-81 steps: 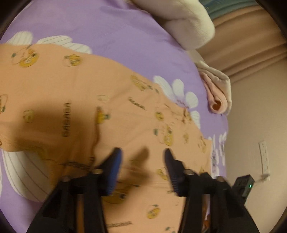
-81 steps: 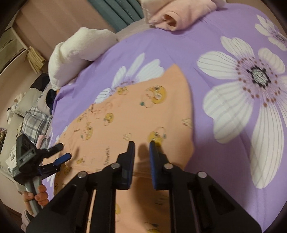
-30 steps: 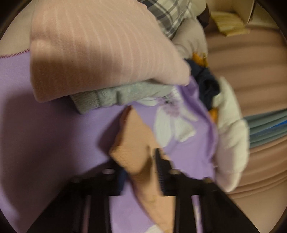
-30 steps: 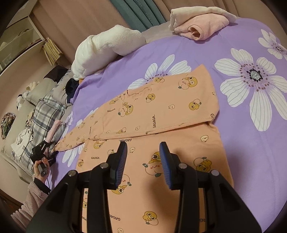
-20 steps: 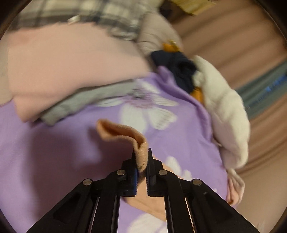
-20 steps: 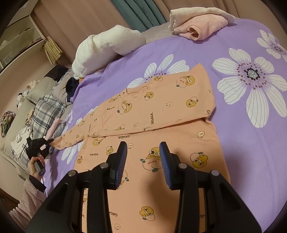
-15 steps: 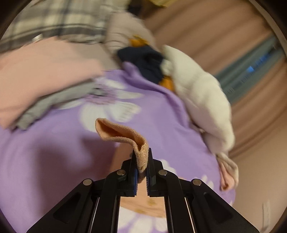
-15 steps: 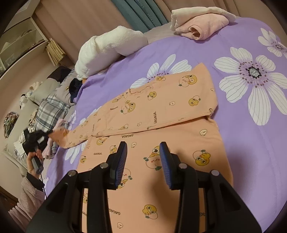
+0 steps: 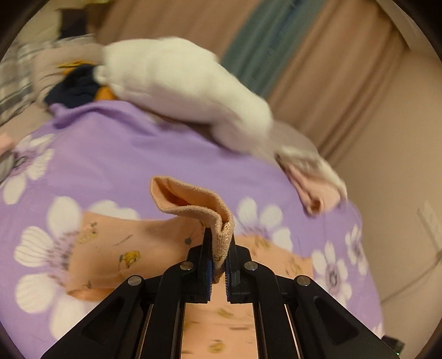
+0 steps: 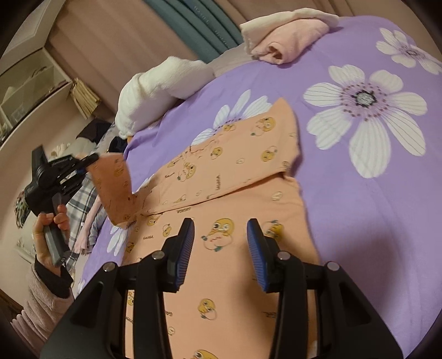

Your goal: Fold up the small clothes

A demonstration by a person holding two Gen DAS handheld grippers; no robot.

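Observation:
An orange child's shirt [image 10: 221, 176] with yellow cartoon prints lies on the purple flowered bedspread [image 10: 373, 193], its upper part folded over. My left gripper [image 9: 218, 243] is shut on the ribbed sleeve cuff [image 9: 193, 201] and holds the sleeve [image 10: 116, 185] lifted off the bed at the left. In the right wrist view the left gripper [image 10: 91, 160] shows at the left edge in a hand. My right gripper [image 10: 219, 240] is open and empty, hovering just above the shirt's lower body.
A white fluffy blanket [image 10: 157, 91] and a rolled pink and white garment [image 10: 284, 33] lie at the far edge of the bed. A pile of plaid and dark clothes [image 10: 83, 198] sits to the left. Curtains [image 10: 193, 22] and shelves [image 10: 33, 80] stand behind.
My left gripper shut on the sleeve cuff, lifted it off the bed and swung it toward the shirt body. My right gripper stayed open over the shirt's lower part.

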